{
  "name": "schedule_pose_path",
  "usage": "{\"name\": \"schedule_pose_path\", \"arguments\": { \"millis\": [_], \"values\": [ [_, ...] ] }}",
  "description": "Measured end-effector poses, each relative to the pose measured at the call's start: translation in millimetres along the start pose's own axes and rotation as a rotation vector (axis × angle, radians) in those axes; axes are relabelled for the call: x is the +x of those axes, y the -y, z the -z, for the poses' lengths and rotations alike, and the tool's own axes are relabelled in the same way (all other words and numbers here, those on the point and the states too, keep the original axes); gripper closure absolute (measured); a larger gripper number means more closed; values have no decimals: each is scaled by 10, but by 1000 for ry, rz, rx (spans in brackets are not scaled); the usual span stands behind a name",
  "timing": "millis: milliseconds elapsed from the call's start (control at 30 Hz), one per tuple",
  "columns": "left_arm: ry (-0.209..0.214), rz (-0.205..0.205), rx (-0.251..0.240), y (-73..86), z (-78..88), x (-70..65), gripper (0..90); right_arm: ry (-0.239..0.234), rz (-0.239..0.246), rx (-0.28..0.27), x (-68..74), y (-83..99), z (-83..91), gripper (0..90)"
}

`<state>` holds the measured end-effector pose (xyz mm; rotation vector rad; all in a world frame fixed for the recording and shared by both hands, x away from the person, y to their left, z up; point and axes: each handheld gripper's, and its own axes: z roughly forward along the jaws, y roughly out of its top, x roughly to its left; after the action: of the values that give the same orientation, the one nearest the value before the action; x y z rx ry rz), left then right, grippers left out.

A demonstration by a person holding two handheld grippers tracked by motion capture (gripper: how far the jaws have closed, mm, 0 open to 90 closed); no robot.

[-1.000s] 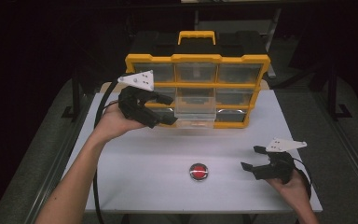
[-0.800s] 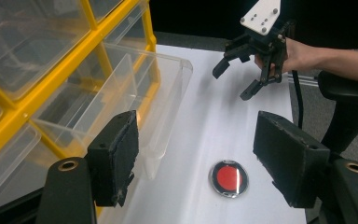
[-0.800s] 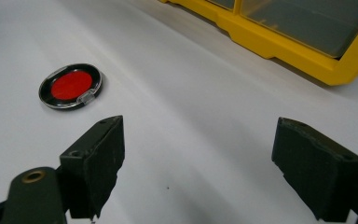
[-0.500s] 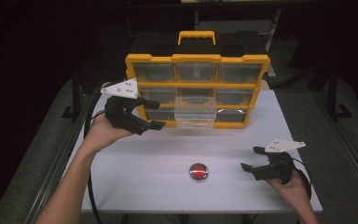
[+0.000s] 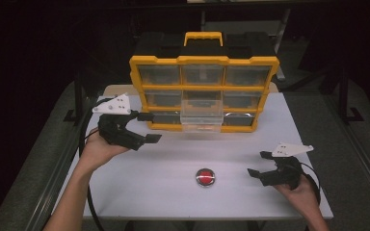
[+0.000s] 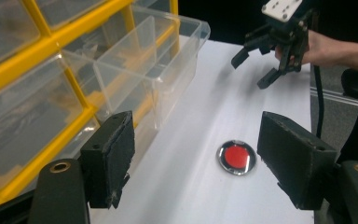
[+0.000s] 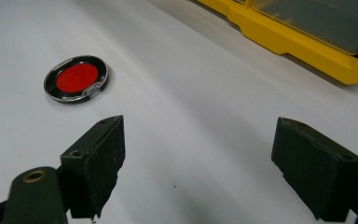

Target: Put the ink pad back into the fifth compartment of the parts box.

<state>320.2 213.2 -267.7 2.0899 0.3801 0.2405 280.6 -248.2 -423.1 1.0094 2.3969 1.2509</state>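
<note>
The clear drawer (image 5: 201,109) in the middle column of the yellow drawer cabinet (image 5: 203,91) stood pulled out toward you, its front overhanging the bench (image 5: 139,192) near the far edge, and as far as the left gripper view showed, its compartments looked empty. The small round red disc (image 5: 205,176) with a shiny rim lay on the bench near the middle of the near edge, well apart from the drawer and touched by nothing.

So the opening step looked done, and what I judged to be left was the main part: picking up the disc, carrying it to the open drawer, dropping it in, and probably pushing the drawer shut.

Your left tongs (image 5: 147,127) hung just off the cabinet's left front corner, above the bench, with the jaws spread wide and nothing between them. In the left gripper view the drawer (image 6: 135,70) sat beside the left jaw and the disc (image 6: 236,157) lay ahead between the jaws, farther along the bench.

Your right tongs (image 5: 260,163) sat low near the near right corner of the bench, also wide open and empty, pointing toward the disc. In the right gripper view the disc (image 7: 76,78) lay ahead and to the left of the jaws, not yet between them.

Either hand could have reached the disc; the right one looked nearer.
</note>
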Motion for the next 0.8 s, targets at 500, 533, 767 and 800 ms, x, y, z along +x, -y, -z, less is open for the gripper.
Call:
{"name": "schedule_pose_path", "arguments": {
  "millis": [500, 533, 767, 800],
  "values": [
    [-77, 42, -6, 416, -7, -207, 251, -8, -1, 3, 15, -7, -14, 164],
    [-85, 36, -6, 439, -11, -211, 251, -9, 4, 4, 16, -7, -16, 164],
    [-110, 58, 0, 573, -28, -254, 240, -10, 7, 5, 25, -14, -14, 164],
    [-111, 65, -3, 590, -31, -262, 240, -10, 11, 6, 24, -14, -14, 164]
  ]
}}
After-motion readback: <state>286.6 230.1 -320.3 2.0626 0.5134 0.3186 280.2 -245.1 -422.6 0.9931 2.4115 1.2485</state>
